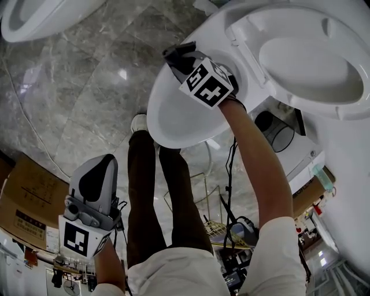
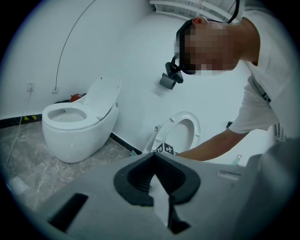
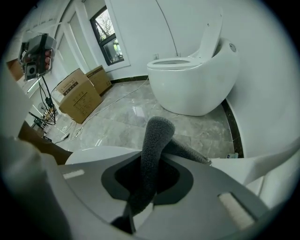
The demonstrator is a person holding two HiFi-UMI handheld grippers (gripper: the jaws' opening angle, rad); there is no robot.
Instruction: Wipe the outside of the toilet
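Observation:
The white toilet (image 1: 173,115) stands with its lid and seat (image 1: 312,58) raised. My right gripper (image 1: 176,58) reaches down over the bowl's outer shell, shut on a grey fuzzy cloth (image 3: 157,133). The cloth sticks out past the jaws, above the white toilet surface (image 3: 93,154). My left gripper (image 1: 103,159) hangs low at the left, away from the toilet, shut with nothing in it. From the left gripper (image 2: 152,157) I see the raised seat (image 2: 180,133) and the right gripper's marker cube (image 2: 166,149).
A second white toilet (image 1: 34,17) stands on the grey marble floor (image 1: 87,87) against the wall. Cardboard boxes (image 1: 29,202) sit at the left. Cables and a wire rack (image 1: 225,231) lie by the person's legs (image 1: 156,196).

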